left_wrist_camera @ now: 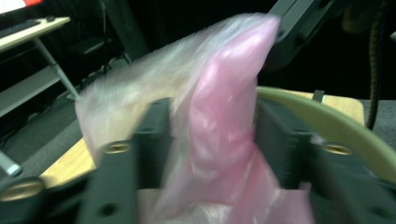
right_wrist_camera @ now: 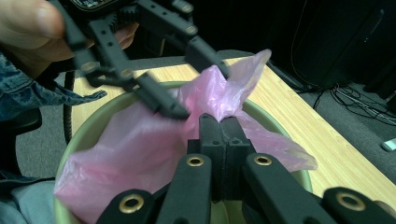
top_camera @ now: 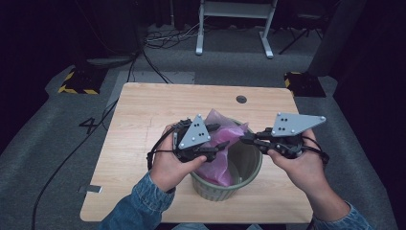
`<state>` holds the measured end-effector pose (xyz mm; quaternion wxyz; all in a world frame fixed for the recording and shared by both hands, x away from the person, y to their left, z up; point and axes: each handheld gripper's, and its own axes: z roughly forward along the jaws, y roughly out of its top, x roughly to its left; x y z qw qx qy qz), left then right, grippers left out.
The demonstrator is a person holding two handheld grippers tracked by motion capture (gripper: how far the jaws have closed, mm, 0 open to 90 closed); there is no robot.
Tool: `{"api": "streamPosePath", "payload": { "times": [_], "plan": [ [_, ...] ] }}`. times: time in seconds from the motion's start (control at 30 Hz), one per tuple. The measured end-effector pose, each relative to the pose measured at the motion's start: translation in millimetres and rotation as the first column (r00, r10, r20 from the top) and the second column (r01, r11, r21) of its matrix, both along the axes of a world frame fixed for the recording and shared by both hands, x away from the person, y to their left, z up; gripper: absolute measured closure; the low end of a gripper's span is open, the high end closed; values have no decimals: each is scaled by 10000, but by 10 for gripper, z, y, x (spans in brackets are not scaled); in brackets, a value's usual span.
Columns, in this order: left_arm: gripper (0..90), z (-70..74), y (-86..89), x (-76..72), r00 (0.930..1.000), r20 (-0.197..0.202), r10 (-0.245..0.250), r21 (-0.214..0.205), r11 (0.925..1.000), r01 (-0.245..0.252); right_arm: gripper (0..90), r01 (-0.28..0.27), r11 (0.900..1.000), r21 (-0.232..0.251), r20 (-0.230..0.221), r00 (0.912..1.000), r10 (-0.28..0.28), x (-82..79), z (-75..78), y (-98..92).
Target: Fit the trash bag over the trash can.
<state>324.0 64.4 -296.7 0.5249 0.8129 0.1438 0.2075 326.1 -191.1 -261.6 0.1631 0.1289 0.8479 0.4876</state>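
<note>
Denim sleeves come in from the bottom edge of my high view, and both hands hold their tools over a green bin that stands on the near half of a wooden table. On my left gripper the jaws stand a moderate way apart with a fold of the pink plastic bag bunched up between them; in the left gripper view that fold rises between the two black jaws, though blur keeps me from telling how firmly it is pinched. My right gripper reaches in from the other side, and in the right gripper view its jaws are pressed flat together at the bag's edge; whether film is caught between them I cannot tell. The left tool shows there too, its tips at the raised peak of plastic. Most of the bag sits inside the bin, lining it loosely, its upper part sticking up above the rim. Bare wood lies open all around the bin: wide to the left and far side, narrower on the right and near edges. A small dark round grommet sits near the far edge, well apart from the bin.
</note>
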Motion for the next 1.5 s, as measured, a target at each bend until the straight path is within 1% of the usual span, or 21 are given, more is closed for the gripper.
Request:
{"api": "streamPosePath", "payload": {
  "times": [0.07,0.1,0.13,0.17,0.2,0.23,0.27,0.3,0.37,0.4,0.43,0.53,0.6,0.7,0.73,0.9,1.0,1.13,1.33,1.43,1.5],
  "plan": [
    [430,16,-41,-31,9996,153,-219,103,9997,218,900,-88,10000,-35,-43,10000,88,-1,-10,33],
    [459,23,-58,-46,9993,277,-240,313,9992,232,900,-176,9998,-24,-62,9998,176,-3,-13,51],
    [566,30,-61,-54,9988,466,-173,505,9986,149,900,-302,9995,-9,-83,9995,302,-12,-13,75],
    [623,32,-61,-57,9983,576,-55,581,9983,22,900,-403,9992,11,-96,9991,403,-23,-12,93],
    [672,34,-53,-56,9980,637,62,625,9980,-101,900,-452,9990,6,-98,9989,452,-32,-10,104],
    [703,31,-39,-46,9982,596,49,545,9985,-81,900,-518,9987,-24,-87,9986,518,-43,-10,115],
    [770,28,-30,-41,9984,562,1,494,9988,-29,900,-565,9984,-56,-111,9983,564,-51,-15,125],
    [804,24,-19,-36,9980,624,-77,460,9989,48,900,-574,9983,-79,-131,9983,573,-52,-20,128],
    [866,19,-3,-45,9948,1022,-10,642,9979,-56,853,-672,9977,-15,-245,9974,671,-45,-33,127],
    [873,19,5,-47,9932,1162,-31,675,9977,-48,787,-698,9975,95,-347,9969,701,-38,-32,118],
    [876,16,19,-48,9925,1218,-130,600,9982,57,749,-678,9976,167,-327,9971,683,-31,-29,109],
    [880,20,44,-52,9916,1259,-286,547,9983,218,706,-469,9983,351,-122,9988,474,-7,19,32],
    [881,23,47,-51,9912,1261,-411,512,9981,349,706,-330,9981,526,-47,9994,333,16,56,-24],
    [881,17,37,-49,9910,1257,-460,637,9972,382,706,-149,9971,749,64,9999,144,39,96,-83],
    [881,14,33,-48,9909,1270,-441,665,9971,359,708,-165,9954,942,-9,9999,166,44,109,-101],
    [880,3,0,-47,9897,1353,-461,825,9960,351,749,-160,9907,1354,-314,9993,204,20,137,-87],
    [881,-3,-14,-56,9899,1365,-384,871,9958,266,772,-222,9853,1696,-704,9969,346,15,134,-44],
    [881,0,-13,-58,9895,1385,-407,899,9955,284,773,-59,9839,1786,-1045,9942,249,25,110,12],
    [881,-9,-7,-62,9899,1365,-378,920,9954,253,762,-20,9777,2098,-1270,9915,293,41,114,40],
    [881,-7,-9,-64,9895,1394,-383,920,9954,255,758,108,9826,1854,-1366,9905,149,60,83,70],
    [881,-8,-9,-64,9895,1399,-372,916,9955,244,747,125,9830,1831,-1430,9896,140,72,67,80]
  ]
}}
